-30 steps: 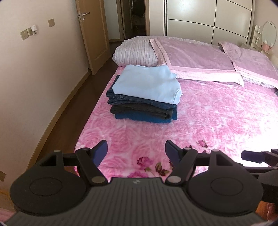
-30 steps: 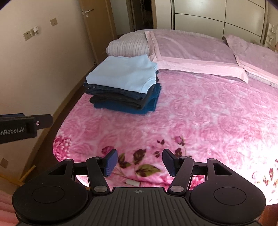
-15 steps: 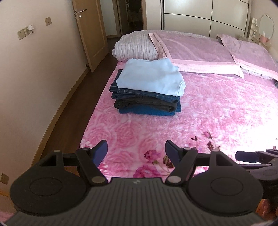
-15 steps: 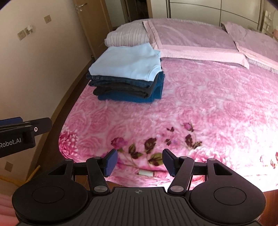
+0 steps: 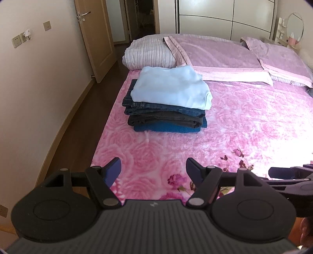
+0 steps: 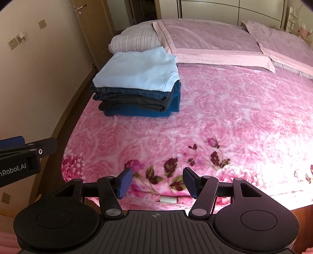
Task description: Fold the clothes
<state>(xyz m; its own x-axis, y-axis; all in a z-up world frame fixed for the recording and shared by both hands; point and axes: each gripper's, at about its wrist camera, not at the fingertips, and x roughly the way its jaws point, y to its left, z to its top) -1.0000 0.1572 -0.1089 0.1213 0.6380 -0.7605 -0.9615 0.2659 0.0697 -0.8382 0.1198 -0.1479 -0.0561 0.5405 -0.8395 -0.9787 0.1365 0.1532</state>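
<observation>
A stack of folded clothes (image 5: 166, 109) lies on the pink rose blanket (image 5: 244, 121) near the bed's left side. A light blue top (image 5: 170, 89) is on top, with dark jeans and a blue garment under it. The stack also shows in the right wrist view (image 6: 137, 88). My left gripper (image 5: 152, 170) is open and empty, held over the bed's near edge, well short of the stack. My right gripper (image 6: 157, 180) is open and empty over the foot of the bed. It shows at the right edge of the left wrist view (image 5: 283, 173).
A striped pillow (image 5: 148, 52) and a folded pink quilt (image 5: 219, 56) lie at the head of the bed. A wall (image 5: 29, 93) and wooden door (image 5: 93, 37) stand on the left, with a strip of wooden floor (image 5: 82, 125) beside the bed. Wardrobes (image 5: 225, 17) stand behind.
Both grippers have drawn back from the bed and tilted, so the stack looks farther off and more of the bed's near edge shows. Both stay open and empty.
</observation>
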